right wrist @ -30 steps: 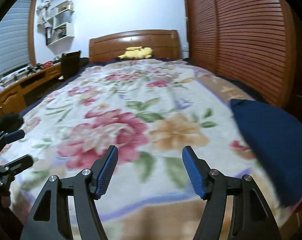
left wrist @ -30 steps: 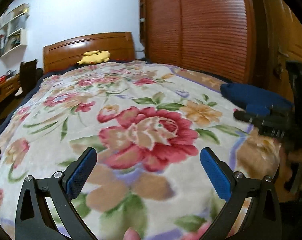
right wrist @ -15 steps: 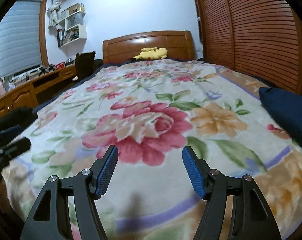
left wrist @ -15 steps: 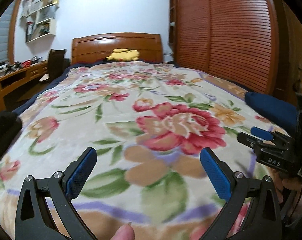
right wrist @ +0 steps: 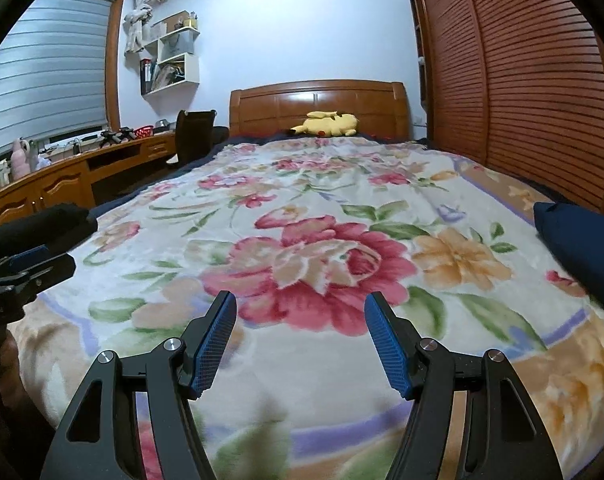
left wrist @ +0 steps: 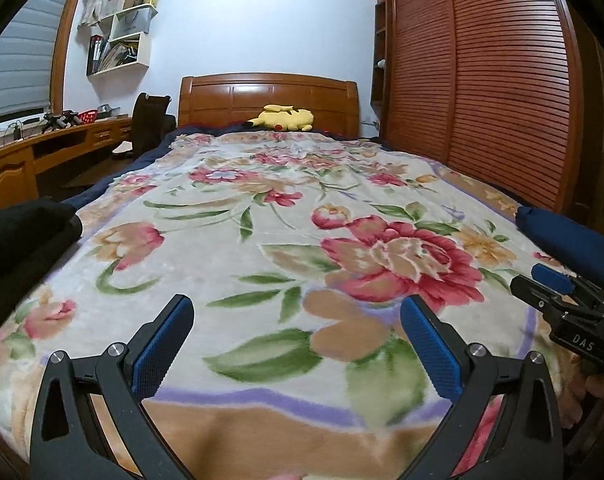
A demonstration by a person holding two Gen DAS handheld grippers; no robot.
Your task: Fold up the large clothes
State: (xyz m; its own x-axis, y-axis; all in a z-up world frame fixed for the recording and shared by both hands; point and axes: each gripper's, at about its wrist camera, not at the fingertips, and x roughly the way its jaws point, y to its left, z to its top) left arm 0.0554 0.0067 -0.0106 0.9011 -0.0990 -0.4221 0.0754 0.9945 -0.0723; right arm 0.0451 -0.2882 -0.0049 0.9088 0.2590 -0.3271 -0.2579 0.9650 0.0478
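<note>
Over the floral blanket, we hold the left gripper and right gripper wide and empty, judging the dark folded garment soft, limp, best pinched at its corners.

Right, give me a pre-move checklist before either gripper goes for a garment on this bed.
1. Left gripper open, nothing between its jaws: ok.
2. Right gripper open, nothing between its jaws: ok.
3. Floral blanket lies flat as folding surface: ok.
4. Black garment within view at left bed edge: ok.
5. Blue garment at right edge: ok.
6. Which garment comes first: cannot tell.
</note>
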